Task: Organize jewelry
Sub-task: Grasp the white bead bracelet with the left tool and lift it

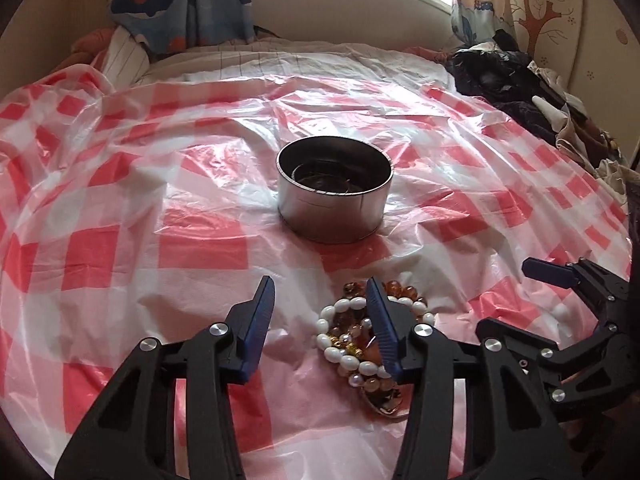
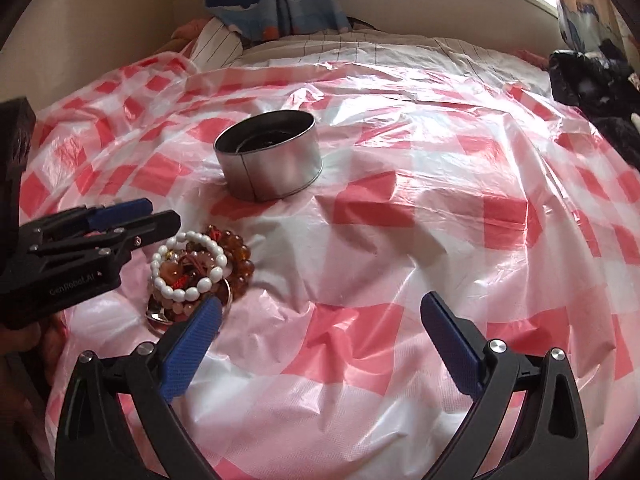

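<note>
- A bed covered by a crinkled red-and-white checked plastic sheet [image 1: 132, 248] carries everything; no tabletop is present.
- A heap of beaded bracelets [image 1: 352, 336], white, amber and pinkish strands tangled together, lies on the sheet near the bed's near edge, well short of its middle.
- A round metal tin [image 1: 335, 196] stands upright and lidless about mid-bed, beyond the heap and apart from it. Inside it, thin ring-like shapes, possibly bangles, lie in the dark bottom; what they are I cannot tell for sure.
- The tin likely serves as the collecting pot, left open so that jewelry can be dropped in from above.
- The left hand-held gripper [image 1: 320, 292] hovers tilted downward over the left side of the heap. Its fingers are partly spread with nothing between them; one blue pad [image 1: 382, 320] hangs in front of the white beads, whether touching them I cannot tell.
- The right hand-held gripper [image 2: 320, 312] is spread wide and empty, just right of the heap, with only bare sheet between its fingers. Its left blue pad [image 2: 192, 352] sits just beside the heap's edge.
- Judging by this, both grippers flank the heap to pick out a strand; none is lifted yet.
- Curtains and a dark pile of clothes [image 1: 516, 80] sit at the bed's far side.
</note>
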The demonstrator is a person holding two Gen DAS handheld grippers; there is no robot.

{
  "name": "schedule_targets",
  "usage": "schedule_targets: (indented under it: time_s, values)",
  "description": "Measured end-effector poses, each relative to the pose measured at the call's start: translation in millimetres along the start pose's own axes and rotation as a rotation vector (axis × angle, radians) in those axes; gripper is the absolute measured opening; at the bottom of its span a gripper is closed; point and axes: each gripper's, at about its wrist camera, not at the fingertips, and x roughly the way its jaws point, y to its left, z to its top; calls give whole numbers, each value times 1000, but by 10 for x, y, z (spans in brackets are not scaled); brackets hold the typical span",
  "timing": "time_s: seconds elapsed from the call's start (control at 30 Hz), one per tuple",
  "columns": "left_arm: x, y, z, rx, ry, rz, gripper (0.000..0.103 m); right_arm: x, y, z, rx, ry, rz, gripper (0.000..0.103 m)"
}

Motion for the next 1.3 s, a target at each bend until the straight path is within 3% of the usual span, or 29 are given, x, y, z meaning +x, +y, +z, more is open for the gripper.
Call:
schedule_targets:
  time_s: [0.07,0.17,0.27,0.33,0.4,0.47,0.53,0.63,0.7,0.93,1.07,1.2,1.3]
  values:
    - [17,-53,-6,18,11,-26,45,21,-11,-5,18,7,17,96]
    - [130,-53,-62,8,79,-49,35,41,-5,-4,35,8,37,96]
    - [217,38,-118,-47,134,-70,19,62,5,-6,42,9,47,96]
    - [232,128,-148,-110,155,-107,17,73,7,-9,48,12,51,96]
    - [230,159,-168,-119,168,-97,17,78,3,-7,53,11,56,96]
    - [240,117,-177,-79,176,-38,17,81,-1,-9,54,12,56,96]
    - [226,69,-177,-47,170,-9,17,81,-5,-13,56,13,57,96]
    - [202,126,-180,-78,166,-56,17,91,3,-17,55,15,56,96]
    - [156,152,-161,-94,156,-87,10,95,6,-20,54,15,55,96]
    - [-130,295,11,-171,58,-159,9,94,24,-21,48,12,59,96]
    - [-257,537,68,-252,5,-141,9,73,117,-29,8,3,66,96]
    - [-97,755,-16,-312,91,-53,9,73,241,-47,-56,0,54,96]
    - [-95,773,-34,-319,82,-58,9,49,299,-44,-80,-16,68,96]
